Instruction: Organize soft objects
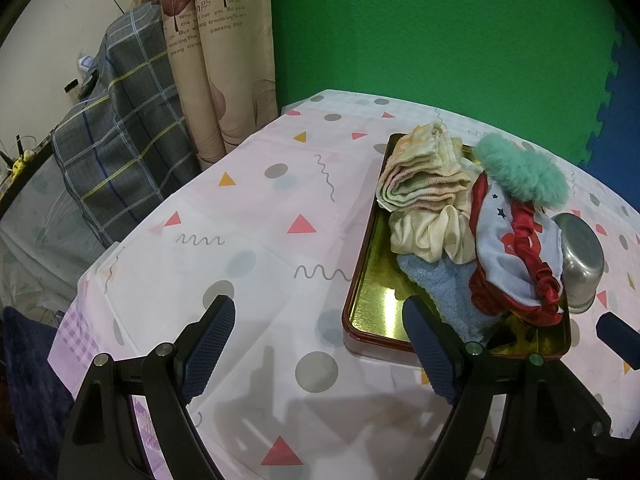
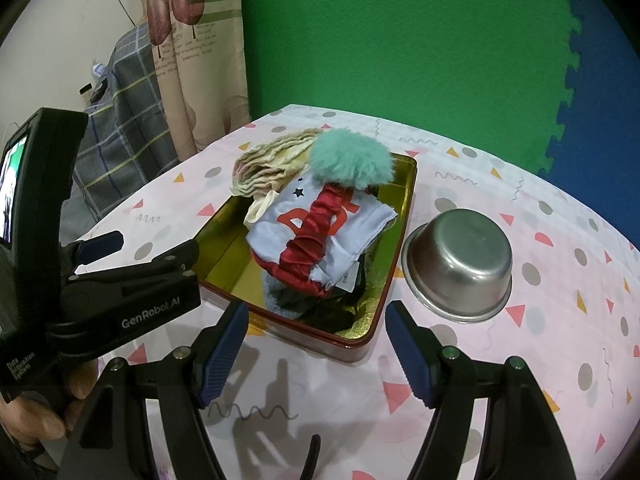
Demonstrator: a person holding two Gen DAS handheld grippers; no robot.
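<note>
A gold tin tray (image 1: 370, 308) with a red rim holds a pile of soft things: a folded striped cloth (image 1: 424, 168), a cream scrunchie (image 1: 432, 236), a blue towel (image 1: 444, 284), a pale blue cloth with red letters (image 1: 506, 248), a red scrunchie (image 1: 536, 236) and a teal fluffy scrunchie (image 1: 520, 172). My left gripper (image 1: 320, 344) hangs open at the tray's near left corner, empty. In the right wrist view the tray (image 2: 224, 236) lies just beyond my right gripper (image 2: 316, 352), which is open and empty. The teal scrunchie (image 2: 348, 160) tops the pile.
An upturned steel bowl (image 2: 460, 260) stands on the patterned tablecloth (image 2: 520, 360) right of the tray. The left gripper (image 2: 140, 250), held by a hand (image 2: 40, 412), sits at the left. A curtain (image 1: 216, 60) and plaid cloth (image 1: 120, 140) lie beyond the table's left edge.
</note>
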